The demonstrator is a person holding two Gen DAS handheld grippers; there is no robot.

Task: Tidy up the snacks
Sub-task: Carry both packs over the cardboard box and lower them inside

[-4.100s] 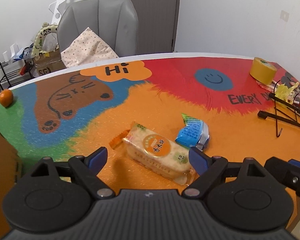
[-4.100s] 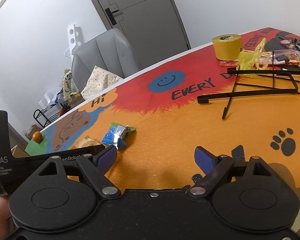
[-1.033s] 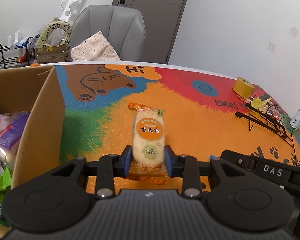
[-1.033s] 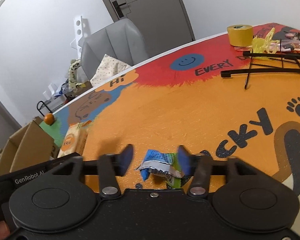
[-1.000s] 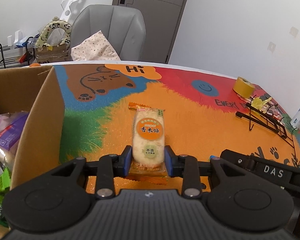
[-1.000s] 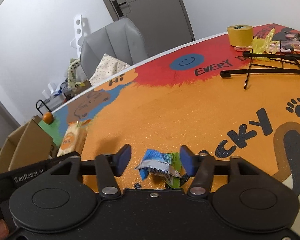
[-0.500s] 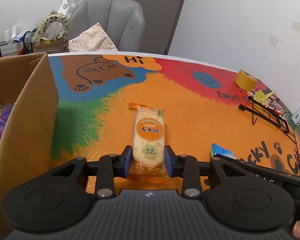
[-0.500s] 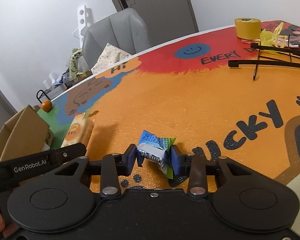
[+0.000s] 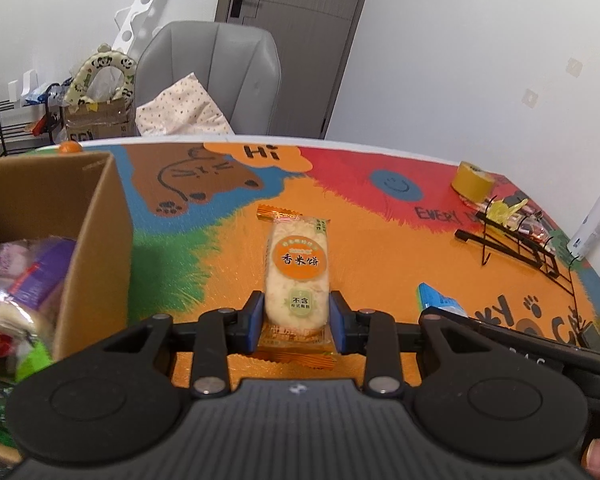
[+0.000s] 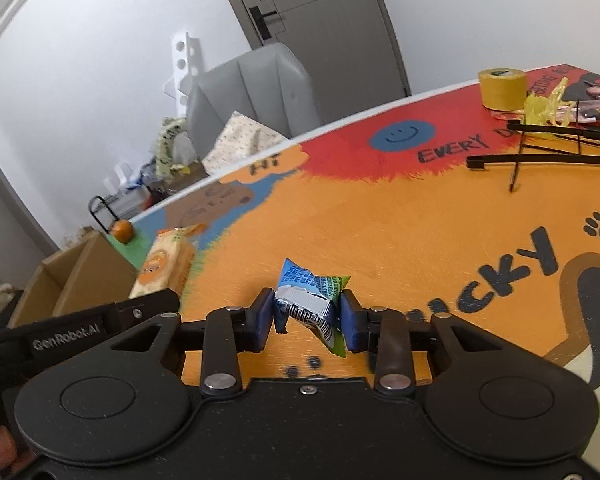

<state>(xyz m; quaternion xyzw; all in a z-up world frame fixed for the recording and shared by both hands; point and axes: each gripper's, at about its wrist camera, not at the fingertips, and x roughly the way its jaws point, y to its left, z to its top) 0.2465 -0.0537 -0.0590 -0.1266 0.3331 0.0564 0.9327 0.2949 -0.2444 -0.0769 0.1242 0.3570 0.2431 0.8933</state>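
My left gripper [image 9: 296,318] is shut on a rice cracker pack [image 9: 297,272], pale with an orange round label, held above the colourful table mat. The pack also shows in the right wrist view [image 10: 164,266]. My right gripper [image 10: 306,318] is shut on a crumpled blue and green snack packet [image 10: 310,300]; its blue end shows in the left wrist view [image 9: 438,300]. An open cardboard box [image 9: 96,236] with several snacks inside stands at the left, and shows in the right wrist view [image 10: 76,280].
A black wire rack [image 9: 524,248], a roll of yellow tape [image 9: 472,182] and a white bottle [image 9: 594,220] stand at the right. A small orange [image 10: 123,231] lies at the table's far left edge. A grey chair [image 9: 216,80] stands behind the table.
My right gripper has closed on the blue packet and lifted it off the table. My left gripper, still holding the rice cracker pack, has shifted a little toward the box.
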